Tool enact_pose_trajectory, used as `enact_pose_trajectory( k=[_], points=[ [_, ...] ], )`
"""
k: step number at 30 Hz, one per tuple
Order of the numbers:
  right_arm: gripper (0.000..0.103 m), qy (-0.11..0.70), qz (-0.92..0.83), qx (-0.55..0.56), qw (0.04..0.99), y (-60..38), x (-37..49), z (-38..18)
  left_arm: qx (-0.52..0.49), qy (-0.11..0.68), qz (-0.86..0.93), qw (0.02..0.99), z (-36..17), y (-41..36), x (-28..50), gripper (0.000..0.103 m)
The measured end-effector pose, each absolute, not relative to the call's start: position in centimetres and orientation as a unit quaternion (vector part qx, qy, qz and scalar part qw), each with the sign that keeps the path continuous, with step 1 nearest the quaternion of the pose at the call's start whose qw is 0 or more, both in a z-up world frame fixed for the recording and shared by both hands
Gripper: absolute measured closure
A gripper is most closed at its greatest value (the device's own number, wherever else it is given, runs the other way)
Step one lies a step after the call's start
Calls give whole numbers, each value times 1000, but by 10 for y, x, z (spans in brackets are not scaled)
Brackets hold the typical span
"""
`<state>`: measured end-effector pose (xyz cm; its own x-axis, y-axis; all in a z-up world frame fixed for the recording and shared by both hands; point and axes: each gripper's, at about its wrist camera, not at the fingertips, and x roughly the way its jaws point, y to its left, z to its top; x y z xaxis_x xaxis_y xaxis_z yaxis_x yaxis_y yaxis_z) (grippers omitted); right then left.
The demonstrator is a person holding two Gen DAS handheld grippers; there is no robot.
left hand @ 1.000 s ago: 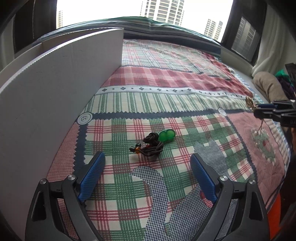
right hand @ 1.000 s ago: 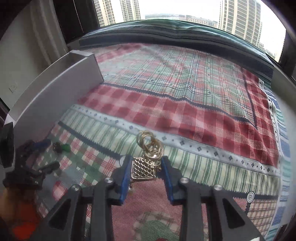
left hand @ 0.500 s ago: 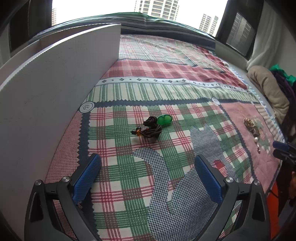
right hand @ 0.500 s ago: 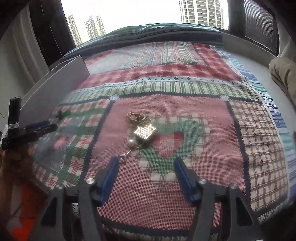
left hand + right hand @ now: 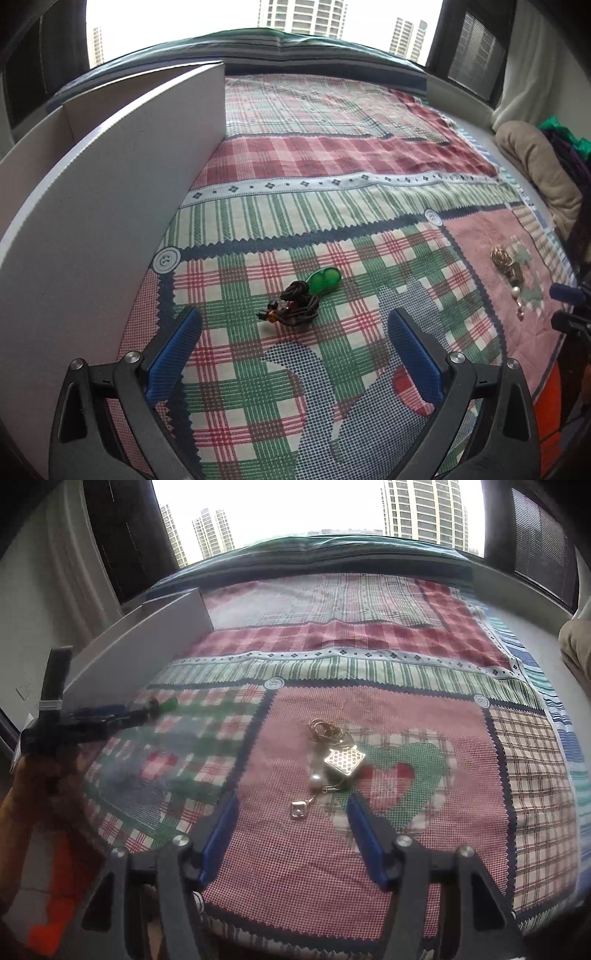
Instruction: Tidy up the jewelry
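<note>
1. Our left gripper [image 5: 291, 328] hangs with jaws wide and empty over the dark knotted cord with a green bead [image 5: 301, 301] on the patchwork bed quilt [image 5: 332, 177].
2. Our right gripper [image 5: 291, 812] jaws have just been opening; they hold nothing. The gold chain with a square charm and pearl [image 5: 334, 757] lies just past them.
3. The thin chain could tangle or slip out.
4. The jaws could pinch the quilt too.

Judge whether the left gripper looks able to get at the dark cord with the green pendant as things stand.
Probably yes: the left gripper is open, the dark cord lies on the quilt just beyond its fingers, with nothing between.
</note>
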<state>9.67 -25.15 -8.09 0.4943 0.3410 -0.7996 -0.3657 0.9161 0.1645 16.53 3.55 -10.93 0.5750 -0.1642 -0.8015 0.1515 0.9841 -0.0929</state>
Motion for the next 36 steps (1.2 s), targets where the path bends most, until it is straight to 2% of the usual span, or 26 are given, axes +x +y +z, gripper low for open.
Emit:
enact_pose_trajectory(
  k=[3, 5, 6, 8, 9, 10, 11, 12, 16, 18, 25, 36],
  points=[
    [40, 465, 197, -11, 863, -258, 101, -84, 28, 461, -94, 882, -117, 25, 176, 5],
    [40, 465, 193, -19, 864, -263, 107, -85, 40, 472, -96, 876, -124, 20, 182, 15],
    [40, 467, 192, -28, 863, -265, 113, -87, 48, 466, -94, 878, -124, 18, 181, 17],
    [40, 479, 181, -56, 857, -266, 128, -95, 52, 460, -108, 880, -121, 15, 178, 33],
    [40, 481, 179, -71, 855, -265, 135, -99, 54, 457, -113, 880, -119, 12, 176, 52],
    [40, 482, 181, -83, 853, -262, 140, -103, 56, 457, -117, 880, -118, 10, 175, 78],
    [40, 484, 184, -95, 850, -259, 146, -107, 57, 458, -123, 879, -117, 8, 174, 89],
    [40, 483, 188, -107, 848, -255, 151, -110, 58, 459, -126, 877, -116, 6, 174, 92],
    [42, 473, 224, -145, 840, -238, 164, -119, 49, 451, -126, 882, -106, 4, 165, 94],
    [69, 478, 231, -147, 835, -235, 166, -117, 31, 445, -127, 886, -95, 8, 156, 94],
    [69, 483, 255, -82, 834, -238, 154, -82, -49, 426, -108, 897, -43, 44, 119, 94],
    [70, 382, 374, -58, 843, -145, 154, 28, -124, 370, 25, 920, 49, 166, 61, 94]
  ],
)
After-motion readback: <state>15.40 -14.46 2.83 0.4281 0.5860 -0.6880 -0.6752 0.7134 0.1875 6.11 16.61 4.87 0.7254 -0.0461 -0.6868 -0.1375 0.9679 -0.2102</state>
